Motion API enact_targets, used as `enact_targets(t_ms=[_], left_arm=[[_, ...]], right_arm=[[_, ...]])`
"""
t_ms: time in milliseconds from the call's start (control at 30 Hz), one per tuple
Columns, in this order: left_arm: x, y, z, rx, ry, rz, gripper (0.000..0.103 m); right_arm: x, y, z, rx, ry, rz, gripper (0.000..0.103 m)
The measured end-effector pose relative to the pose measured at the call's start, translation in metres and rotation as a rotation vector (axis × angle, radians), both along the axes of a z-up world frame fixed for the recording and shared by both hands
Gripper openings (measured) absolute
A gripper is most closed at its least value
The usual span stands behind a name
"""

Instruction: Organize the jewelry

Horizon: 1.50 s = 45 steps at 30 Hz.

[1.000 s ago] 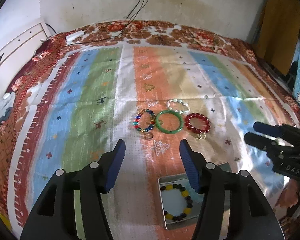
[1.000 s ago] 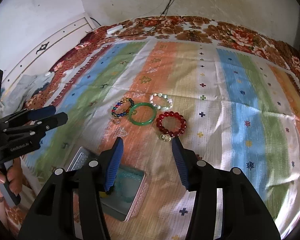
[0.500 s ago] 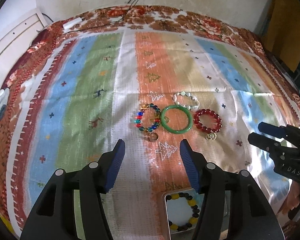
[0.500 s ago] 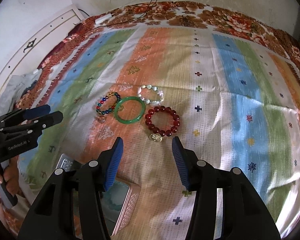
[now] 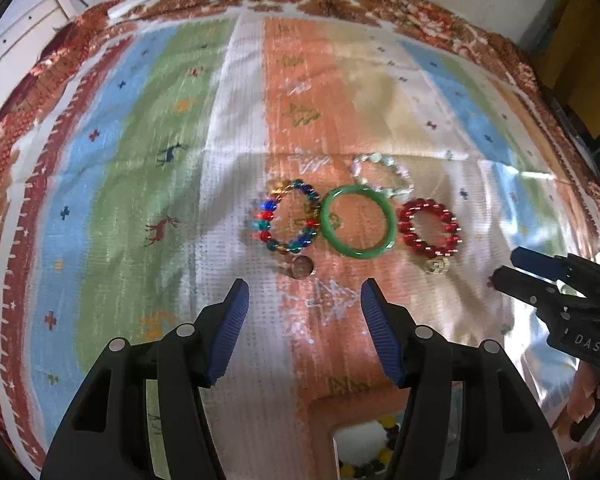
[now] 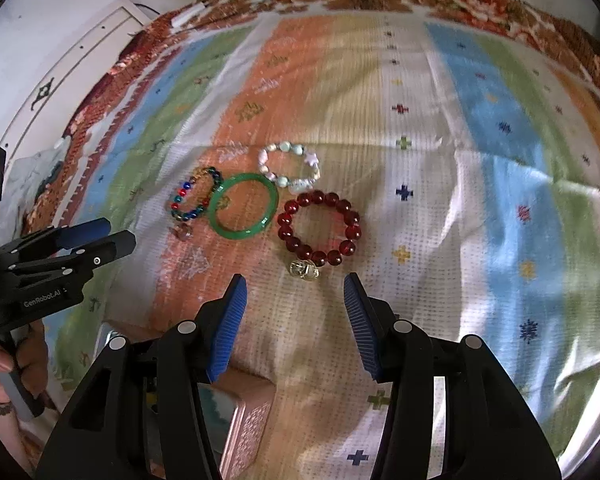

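Several bracelets lie together on the striped cloth: a multicoloured bead bracelet (image 5: pixel 286 216), a green bangle (image 5: pixel 358 222), a pale bead bracelet (image 5: pixel 380 172) behind it, and a red bead bracelet (image 5: pixel 428 229) with a gold charm. My left gripper (image 5: pixel 304 300) is open and empty, just short of the multicoloured bracelet. My right gripper (image 6: pixel 294 294) is open and empty, just short of the red bracelet (image 6: pixel 319 227). A metal tin (image 5: pixel 332 452) holding a black-and-yellow bead bracelet sits below the left gripper; it also shows in the right wrist view (image 6: pixel 240 420).
The striped cloth (image 5: pixel 140 200) covers a bed with a floral border. A white wall and cables are at the far edge. A white panel (image 6: pixel 80 72) stands at the left.
Both grippers have moved forward and down toward the bracelets. The tin has slid toward the bottom of both views. The jaws stay open.
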State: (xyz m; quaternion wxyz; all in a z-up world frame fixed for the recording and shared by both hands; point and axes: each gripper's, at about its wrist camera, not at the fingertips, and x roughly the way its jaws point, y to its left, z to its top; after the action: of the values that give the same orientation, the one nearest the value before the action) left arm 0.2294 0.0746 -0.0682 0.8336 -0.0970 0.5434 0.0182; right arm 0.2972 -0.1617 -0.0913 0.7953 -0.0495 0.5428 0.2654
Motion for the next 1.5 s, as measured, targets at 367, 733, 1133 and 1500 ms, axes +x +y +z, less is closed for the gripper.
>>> enact_targets(t_ms=[367,733,1133,1500], left_arm=[[0.02,0.008,-0.023,0.01,0.061,0.003,0.058],[0.037,-0.003,-0.043,0.041,0.112,-0.044,0.058],[0.049,-0.006,-0.058,0.075,0.148,-0.08,0.052],[0.049,-0.012,-0.062,0.107,0.152,-0.105,0.021]], right_arm=[[0.011,0.01,-0.019,-0.05,0.031,0.015,0.05],[0.031,0.016,-0.05,-0.115,0.087,-0.004,0.05],[0.039,0.029,-0.06,-0.149,0.094,0.013,0.05],[0.039,0.039,-0.063,-0.131,0.132,0.035,0.03]])
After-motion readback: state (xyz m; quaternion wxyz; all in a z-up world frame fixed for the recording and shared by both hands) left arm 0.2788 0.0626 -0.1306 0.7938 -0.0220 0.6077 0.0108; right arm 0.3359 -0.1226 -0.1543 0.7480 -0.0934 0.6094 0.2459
